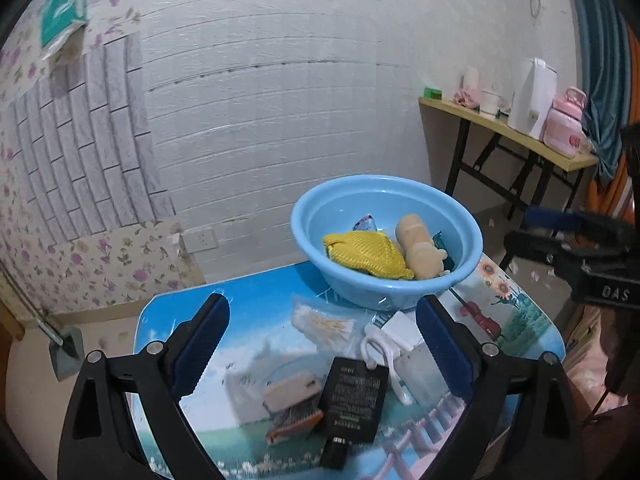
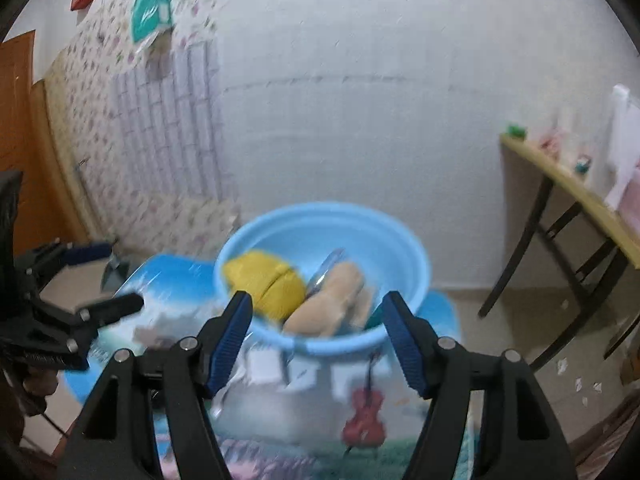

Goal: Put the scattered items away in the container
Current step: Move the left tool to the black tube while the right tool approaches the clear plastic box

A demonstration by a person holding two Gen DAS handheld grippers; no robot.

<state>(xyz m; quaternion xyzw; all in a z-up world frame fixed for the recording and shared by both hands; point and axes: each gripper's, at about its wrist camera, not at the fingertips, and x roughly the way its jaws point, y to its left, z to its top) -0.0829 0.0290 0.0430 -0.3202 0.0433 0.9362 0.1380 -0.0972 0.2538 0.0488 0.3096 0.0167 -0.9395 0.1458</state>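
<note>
A light blue basin (image 1: 360, 292) stands at the far side of a small picture-printed table (image 1: 248, 320). In it lie a yellow mesh pouch (image 1: 364, 254), a beige toy (image 1: 420, 252) and some small packets. My left gripper (image 1: 322, 302) is open and empty, above loose items: a bag of cotton swabs (image 1: 324, 324), a black sachet (image 1: 354, 400), a white hook (image 1: 380, 354) and an orange-edged packet (image 1: 292, 404). My right gripper (image 2: 318, 298) is also open with nothing in it, in front of the basin (image 2: 400, 248). The right wrist view is blurred.
A wooden folding table (image 1: 520, 136) with a white kettle (image 1: 532, 96) and a pink bottle (image 1: 566, 124) stands at the right by the wall. The white wall is close behind the basin. A brown door (image 2: 16, 120) is at the far left. Bare floor lies between the two tables.
</note>
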